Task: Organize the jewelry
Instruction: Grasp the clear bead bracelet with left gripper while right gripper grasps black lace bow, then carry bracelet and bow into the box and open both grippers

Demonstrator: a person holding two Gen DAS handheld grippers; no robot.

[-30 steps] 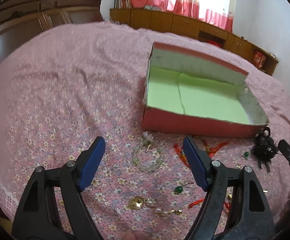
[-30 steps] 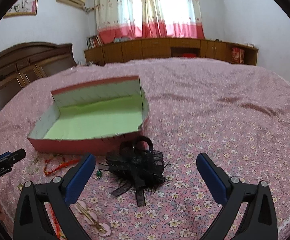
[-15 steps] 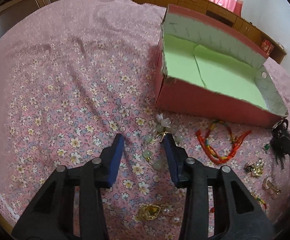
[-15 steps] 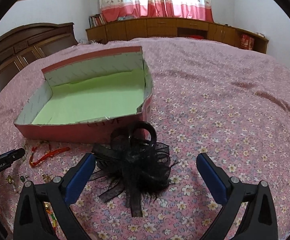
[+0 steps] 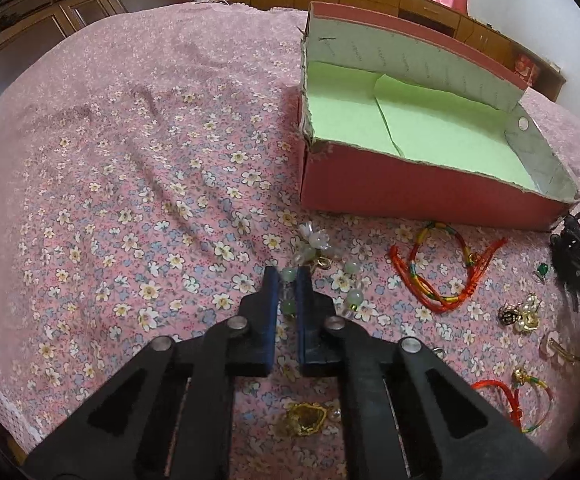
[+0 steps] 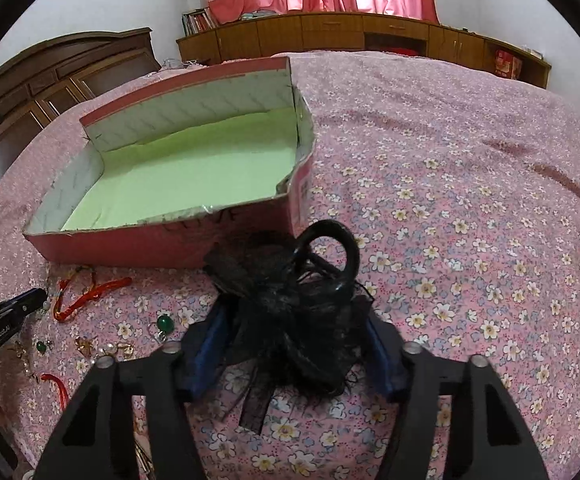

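Observation:
A pink box (image 5: 409,184) with a green lining lies open on the flowered bedspread; it also shows in the right wrist view (image 6: 162,244). My left gripper (image 5: 288,280) is shut on a pale green bead bracelet (image 5: 351,300) in front of the box. My right gripper (image 6: 293,320) is closed around a black feathered hair clip (image 6: 290,304) just right of the box's near corner. Red string bracelets (image 5: 441,272), a gold brooch (image 5: 303,420), a green pendant (image 6: 165,324) and gold earrings (image 5: 519,316) lie loose on the bedspread.
The bedspread (image 5: 130,200) stretches wide to the left of the box and also to its right (image 6: 469,200). A dark wooden headboard (image 5: 70,4) and low wooden cabinets (image 6: 349,36) under pink curtains line the walls. The bed's edge is near at the lower left.
My left gripper has come down and closed on the bead bracelet. My right gripper has moved forward and closed around the black hair clip.

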